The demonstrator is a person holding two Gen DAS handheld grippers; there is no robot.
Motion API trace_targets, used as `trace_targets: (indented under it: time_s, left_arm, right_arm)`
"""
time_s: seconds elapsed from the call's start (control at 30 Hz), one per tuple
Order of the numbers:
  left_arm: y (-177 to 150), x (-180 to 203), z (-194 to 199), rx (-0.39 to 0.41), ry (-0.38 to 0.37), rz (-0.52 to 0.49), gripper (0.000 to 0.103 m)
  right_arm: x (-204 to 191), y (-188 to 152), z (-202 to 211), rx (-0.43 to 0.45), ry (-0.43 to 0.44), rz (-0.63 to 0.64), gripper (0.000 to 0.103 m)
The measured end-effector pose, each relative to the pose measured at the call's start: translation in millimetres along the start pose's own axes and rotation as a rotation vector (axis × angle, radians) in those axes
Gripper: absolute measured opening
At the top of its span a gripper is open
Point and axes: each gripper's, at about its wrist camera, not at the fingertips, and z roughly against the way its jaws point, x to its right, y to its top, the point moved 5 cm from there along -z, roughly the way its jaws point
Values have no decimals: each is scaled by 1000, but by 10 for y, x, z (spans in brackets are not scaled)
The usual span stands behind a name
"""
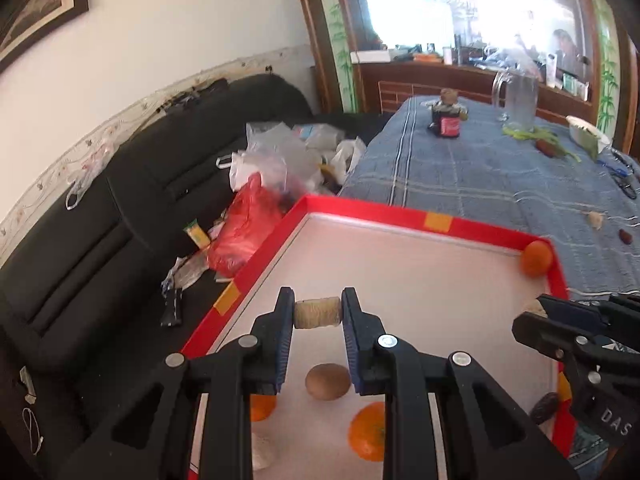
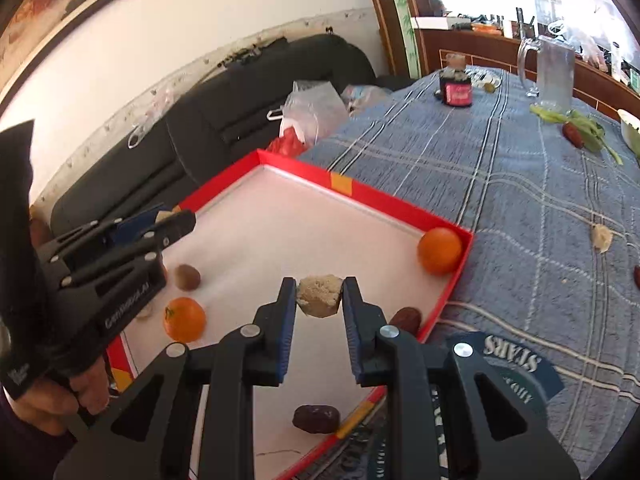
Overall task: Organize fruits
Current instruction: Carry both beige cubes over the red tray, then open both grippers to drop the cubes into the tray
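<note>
Our left tool (image 1: 318, 312) is closed on a pale, ridged cylindrical piece (image 1: 317, 313), pinched end to end between the blue pads and held above the white floor of the red-walled tray (image 1: 400, 216). Our right tool (image 2: 319, 296) grips a crumbly beige chunk (image 2: 320, 295) the same way, over the tray's near right part; what these two pieces are we cannot say for sure. Below the left tool lie a brown kiwi (image 1: 328, 381) and an orange (image 1: 367, 432) just beside it, with a second orange (image 1: 262, 407) partly hidden behind the left finger. Another orange (image 2: 439, 250) sits in the tray's far right corner, touching the wall. Two dark dates (image 2: 316, 419) (image 2: 406, 319) rest near the tray's right edge. The tray stands on a tabletop covered by a blue plaid cloth (image 2: 520, 208), where a dark jar (image 2: 456, 88) and a clear jug (image 2: 554, 74) stand well apart from it at the far end.
</note>
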Motion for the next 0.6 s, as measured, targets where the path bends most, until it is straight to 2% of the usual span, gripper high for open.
trace_targets:
  time_s: [0.23, 0.4, 0.53, 0.57, 0.6]
  left_arm:
    - [-58, -5, -128, -54, -10, -2, 23]
    - [-73, 52, -200, -102, -25, -41, 23]
    - [-112, 88, -270, -154, -26, -74, 23]
    - [-125, 91, -285, -165, -26, -77, 25]
    - [-144, 90, -309, -180, -23, -78, 33]
  right_arm:
    - [-24, -64, -171, -55, -13, -3, 26]
    - [38, -110, -288, -103, -37, -25, 26]
    - [45, -114, -258, -100, -29, -41, 26]
    - [41, -118, -252, -102, -28, -43, 26]
    - [36, -117, -251, -105, -26, -41, 26]
